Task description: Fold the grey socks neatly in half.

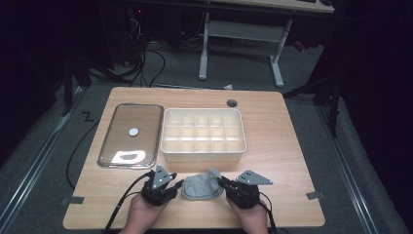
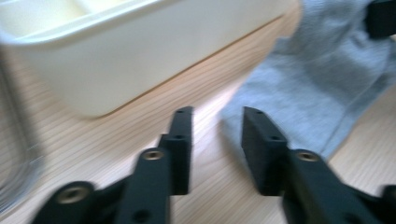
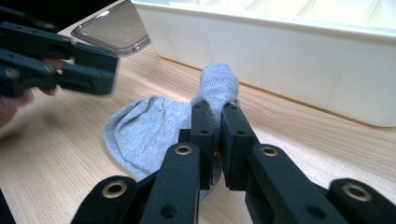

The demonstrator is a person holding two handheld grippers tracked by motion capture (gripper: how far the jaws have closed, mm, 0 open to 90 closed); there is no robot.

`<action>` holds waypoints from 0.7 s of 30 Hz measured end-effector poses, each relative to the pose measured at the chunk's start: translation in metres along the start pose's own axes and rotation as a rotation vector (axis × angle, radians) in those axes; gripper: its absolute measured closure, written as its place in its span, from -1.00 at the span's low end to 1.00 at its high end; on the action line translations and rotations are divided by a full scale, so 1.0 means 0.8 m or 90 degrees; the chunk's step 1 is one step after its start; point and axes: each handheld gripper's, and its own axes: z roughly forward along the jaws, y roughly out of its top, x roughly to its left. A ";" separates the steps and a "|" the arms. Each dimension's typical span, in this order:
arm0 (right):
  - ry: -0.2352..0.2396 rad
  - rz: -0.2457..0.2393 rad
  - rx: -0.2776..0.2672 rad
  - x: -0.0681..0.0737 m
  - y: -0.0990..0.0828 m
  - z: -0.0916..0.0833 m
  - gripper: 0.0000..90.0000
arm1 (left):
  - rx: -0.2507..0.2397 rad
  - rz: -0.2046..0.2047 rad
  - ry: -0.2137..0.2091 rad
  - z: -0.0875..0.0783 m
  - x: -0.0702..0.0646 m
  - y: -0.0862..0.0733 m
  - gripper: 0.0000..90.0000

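My right gripper (image 3: 215,109) pinched the crumpled grey sock (image 1: 199,187); left gripper (image 2: 217,121), at its nine o'clock, gaped empty, needing a fresh grip.

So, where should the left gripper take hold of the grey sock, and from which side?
Probably at the rounded, flat end of the grey sock, coming in low from the left side. The right gripper already pinches the bunched end near the white box, so the other end is free. The left gripper is open, with that edge just ahead of its jaws.
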 end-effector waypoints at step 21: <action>-0.053 -0.063 0.048 0.016 0.011 0.011 0.90 | 0.041 0.050 -0.038 0.028 -0.019 -0.018 0.78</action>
